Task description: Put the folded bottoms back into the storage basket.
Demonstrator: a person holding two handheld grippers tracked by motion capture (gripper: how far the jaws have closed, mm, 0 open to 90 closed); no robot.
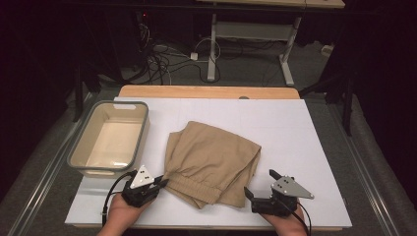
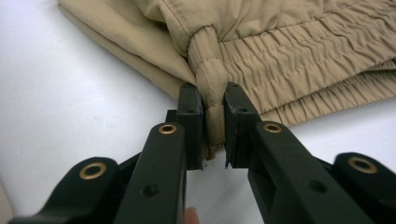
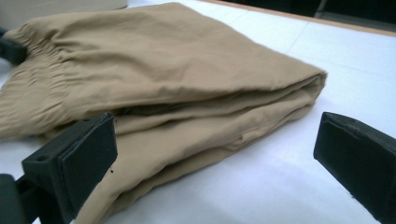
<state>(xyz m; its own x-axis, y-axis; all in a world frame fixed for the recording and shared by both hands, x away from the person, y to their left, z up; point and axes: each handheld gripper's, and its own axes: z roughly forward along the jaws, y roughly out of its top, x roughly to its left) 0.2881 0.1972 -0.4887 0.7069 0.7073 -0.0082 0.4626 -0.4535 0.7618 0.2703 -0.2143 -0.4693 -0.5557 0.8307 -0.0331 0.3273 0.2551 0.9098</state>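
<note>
- The work in hand seems to be the handling of the folded khaki trousers [image 1: 210,161], perhaps another fold or a move into the tub; I judge it is at the grasping step, with one side taken and the other not yet.
- The trousers lie on the white worktop [image 1: 295,132], near its middle; the elastic waistband [image 2: 299,60] is toward the person, at about 7 o'clock of the garment; the folded legs point to 1 o'clock.
- The left gripper [image 1: 158,184] is at 7 o'clock of the garment; in the left gripper view its jaws are pressed nearly together and pinch the corner of the waistband between the pads; the cloth bunches up just above them.
- The right gripper [image 1: 259,183] is at 5 o'clock of the garment, just beside its near right edge; its jaws are spread wide and hold nothing; in the right gripper view one pad [image 3: 79,154] is in front of the cloth edge, whether it touches I cannot tell; the other pad [image 3: 359,154] is over the bare worktop, apart from the cloth.
- The beige plastic tub [image 1: 109,137] is empty and stands at 10 o'clock of the trousers, apart from them.
- The next move, as I judge it, calls for the right gripper to go forward until the stacked cloth layers are between its pads, then to close on all layers together; a risk is that only the top layer is caught and the fold opens.
</note>
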